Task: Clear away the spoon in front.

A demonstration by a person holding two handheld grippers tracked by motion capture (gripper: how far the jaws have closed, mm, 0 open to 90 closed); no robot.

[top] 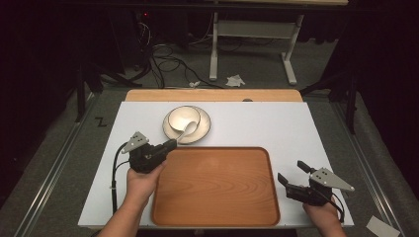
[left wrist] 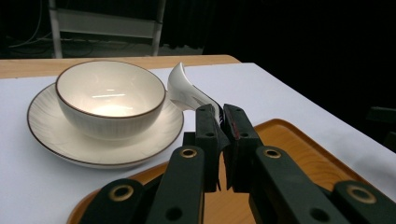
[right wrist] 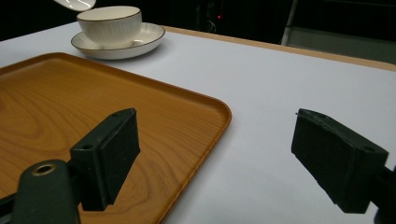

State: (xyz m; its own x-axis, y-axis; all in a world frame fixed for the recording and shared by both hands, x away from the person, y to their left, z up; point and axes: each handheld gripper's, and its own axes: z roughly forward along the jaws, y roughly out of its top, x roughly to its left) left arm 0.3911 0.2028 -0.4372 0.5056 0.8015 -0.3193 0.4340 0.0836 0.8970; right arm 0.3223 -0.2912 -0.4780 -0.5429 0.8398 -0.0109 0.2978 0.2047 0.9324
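Left gripper [top: 170,144] sits at the tray's far-left corner, jaws clamped on the handle of a white spoon [left wrist: 187,91]. The spoon runs from the jaws up toward the bowl [top: 184,117], its scoop end at the bowl's near rim; cannot tell whether it touches. The bowl stands on a saucer [top: 203,132], toward the table's far edge, left of centre, just beyond the tray's far edge. The wooden tray [top: 216,185] lies at the near edge of the white table [top: 276,126], centred, nothing on it. Right gripper [top: 291,174] hovers over the table just off the tray's right edge, near the near-right corner, jaws wide apart, holding nothing.
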